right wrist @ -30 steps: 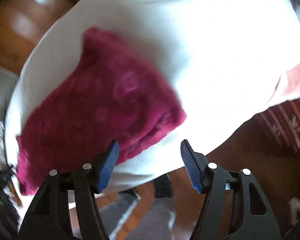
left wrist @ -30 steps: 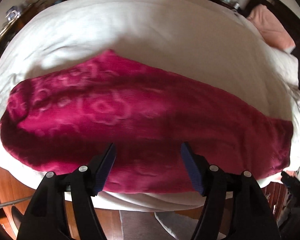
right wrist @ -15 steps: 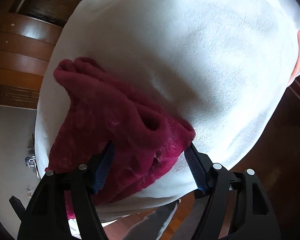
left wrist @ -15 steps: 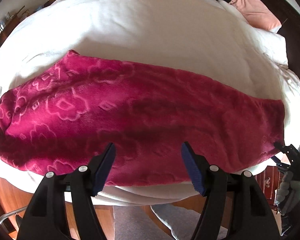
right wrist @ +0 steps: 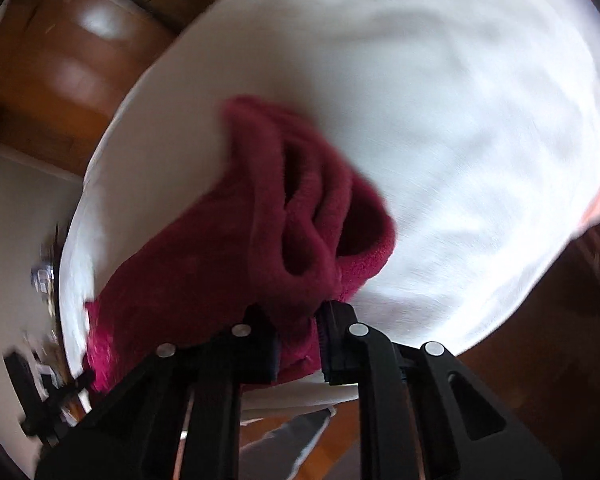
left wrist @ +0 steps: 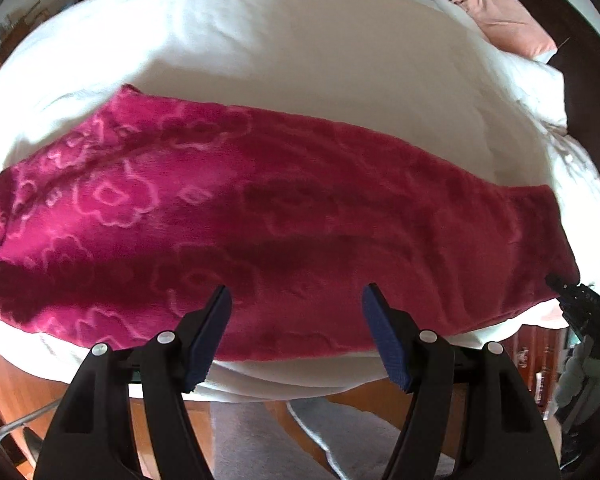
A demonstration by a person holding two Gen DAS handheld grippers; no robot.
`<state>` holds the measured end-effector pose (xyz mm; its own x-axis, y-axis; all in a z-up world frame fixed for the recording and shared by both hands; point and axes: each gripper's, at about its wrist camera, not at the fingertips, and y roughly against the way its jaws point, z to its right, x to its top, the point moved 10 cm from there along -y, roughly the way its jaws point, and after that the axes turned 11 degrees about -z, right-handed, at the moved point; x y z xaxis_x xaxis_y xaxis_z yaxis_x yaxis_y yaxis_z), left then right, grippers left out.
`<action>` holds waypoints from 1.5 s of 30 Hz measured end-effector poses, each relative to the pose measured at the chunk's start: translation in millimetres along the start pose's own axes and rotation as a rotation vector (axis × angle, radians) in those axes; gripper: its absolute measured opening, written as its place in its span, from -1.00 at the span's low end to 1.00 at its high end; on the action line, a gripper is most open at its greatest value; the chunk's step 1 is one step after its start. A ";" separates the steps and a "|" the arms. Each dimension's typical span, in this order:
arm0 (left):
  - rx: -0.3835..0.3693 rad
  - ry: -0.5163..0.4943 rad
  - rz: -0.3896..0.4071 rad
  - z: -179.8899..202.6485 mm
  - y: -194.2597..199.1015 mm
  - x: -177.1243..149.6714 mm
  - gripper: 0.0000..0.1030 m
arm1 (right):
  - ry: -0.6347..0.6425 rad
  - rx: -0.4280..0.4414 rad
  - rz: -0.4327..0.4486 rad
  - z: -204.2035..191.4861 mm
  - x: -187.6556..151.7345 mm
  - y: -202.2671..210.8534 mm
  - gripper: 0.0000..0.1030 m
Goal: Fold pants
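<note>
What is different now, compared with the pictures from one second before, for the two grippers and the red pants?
The right gripper came up to the end of the pants; its jaws, wide apart before, are closing on a bunch of that fabric, which now rises in folds off the white bedding. The left gripper is open as before, holding nothing, above the near edge of the pants, which are spread along the bed as before.

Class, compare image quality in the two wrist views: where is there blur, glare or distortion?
Left wrist view: fairly sharp, the pants patterned, the bed bowed by fisheye. Right wrist view: motion-blurred, the bed cover glaring white, the right tongs closing on fabric.
</note>
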<state>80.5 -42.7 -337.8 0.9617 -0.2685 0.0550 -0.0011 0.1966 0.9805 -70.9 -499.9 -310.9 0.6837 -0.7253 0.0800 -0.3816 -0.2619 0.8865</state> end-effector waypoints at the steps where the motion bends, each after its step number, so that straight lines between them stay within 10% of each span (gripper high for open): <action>1: -0.023 -0.006 -0.002 7.0 0.5 2.5 0.31 | 0.053 -0.012 0.011 -15.5 0.4 4.8 -0.71; 11: -0.104 -0.101 0.045 42.3 21.4 20.0 0.31 | 0.312 0.084 0.033 -136.7 -9.8 27.3 -0.71; 27: -0.148 0.162 0.042 -95.4 29.7 13.6 0.31 | 0.645 0.122 -0.112 -317.3 -77.7 -43.3 -0.71; 39: -0.130 0.255 -0.011 -176.2 17.9 10.5 0.31 | 0.943 -0.068 -0.324 -361.6 -186.1 -159.9 -0.59; 45: -0.145 0.261 -0.049 -188.1 6.1 16.2 0.31 | 0.905 -0.010 -0.379 -354.1 -186.4 -161.4 -0.32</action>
<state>147.6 131.5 -366.5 0.9976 -0.0335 -0.0608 0.0684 0.3270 0.9426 83.5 -97.0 -307.4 0.9801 0.1687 0.1046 -0.0357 -0.3682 0.9291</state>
